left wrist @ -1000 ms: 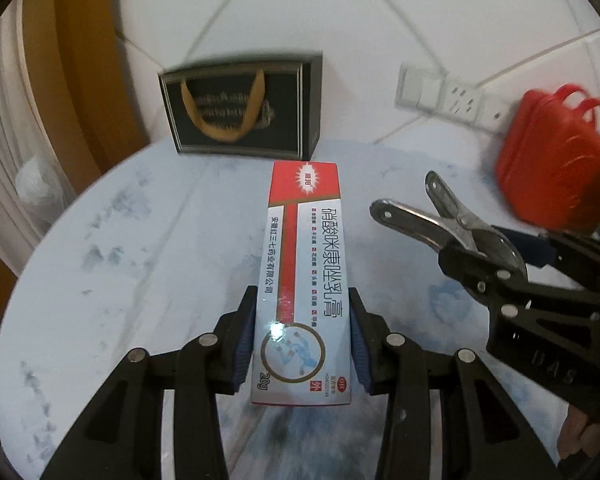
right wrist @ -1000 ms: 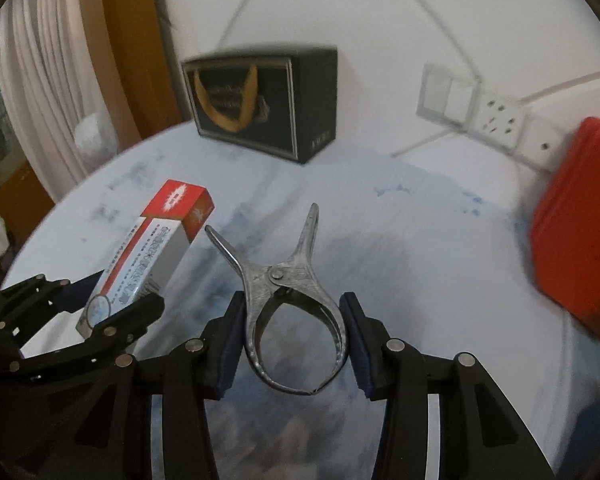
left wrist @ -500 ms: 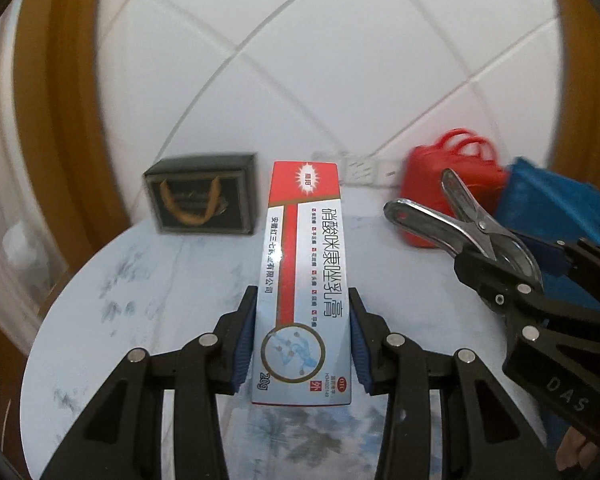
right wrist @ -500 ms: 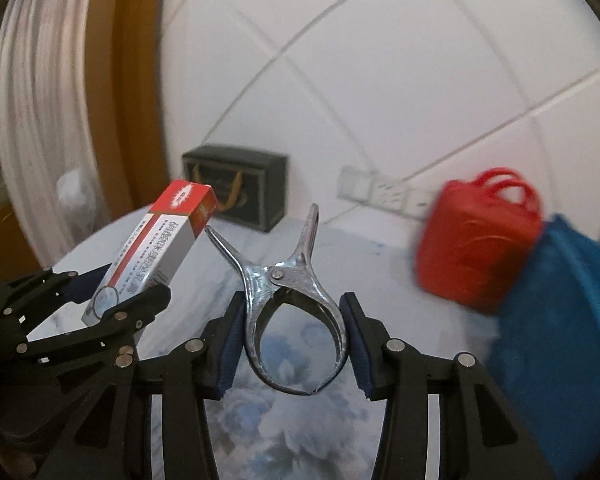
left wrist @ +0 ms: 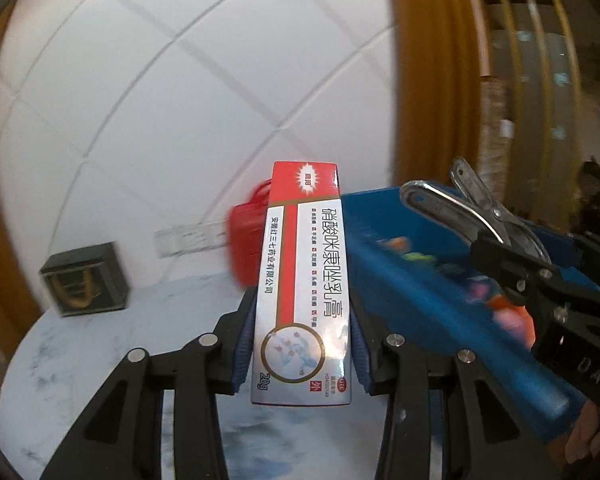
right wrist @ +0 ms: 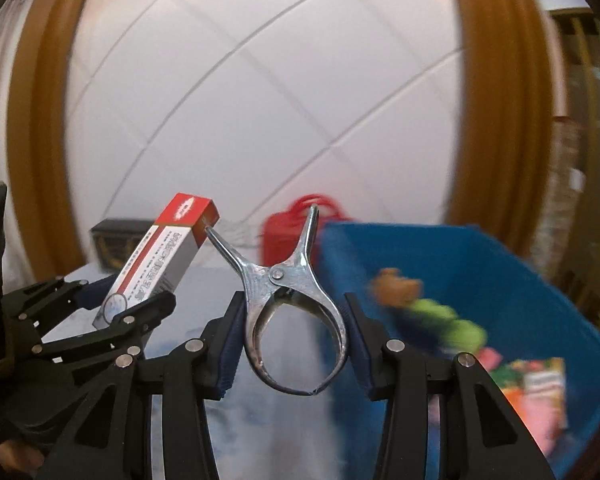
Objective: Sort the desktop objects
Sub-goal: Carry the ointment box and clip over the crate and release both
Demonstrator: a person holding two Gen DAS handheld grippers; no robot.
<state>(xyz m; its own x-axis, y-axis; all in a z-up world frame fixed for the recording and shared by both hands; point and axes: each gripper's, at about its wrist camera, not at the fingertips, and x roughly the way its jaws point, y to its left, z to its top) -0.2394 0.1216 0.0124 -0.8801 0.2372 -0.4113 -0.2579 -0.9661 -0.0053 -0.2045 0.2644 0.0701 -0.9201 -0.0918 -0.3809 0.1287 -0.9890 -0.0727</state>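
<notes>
**Both tongs loaded and level with the blue bin: release over open space, not the rim**

Your left tongs are clenched on a red-and-white ointment box, gripped low on its long sides so most of the carton sticks out ahead of the pads. Your right tongs are clenched on a metal spring clamp, pads pressing the rounded loop end, the two prongs pointing away. Both items are in the air, clear of the tabletop.

Findings on the step in hand, as a judgement:
- The blue bin lies to the right of both loads. Carry each one fully past its near wall before letting go.
- In the right wrist view the box's far end and one clamp prong appear to meet. Whether they touch cannot be told. Keep your hands apart so neither load knocks the other loose.
- The clamp is smooth metal held on a curve; it may slip or swing. Lower it before letting go.
- Release one item at a time.

Containers:
- The blue bin already holds several items: something brown, something green, and pink and orange packets; motion blur prevents closer identification.
- A red bag with handles stands at the far wall, left of the bin; contents not visible.
- A dark box sits at the far left of the tabletop; its contents also cannot be seen.
</notes>
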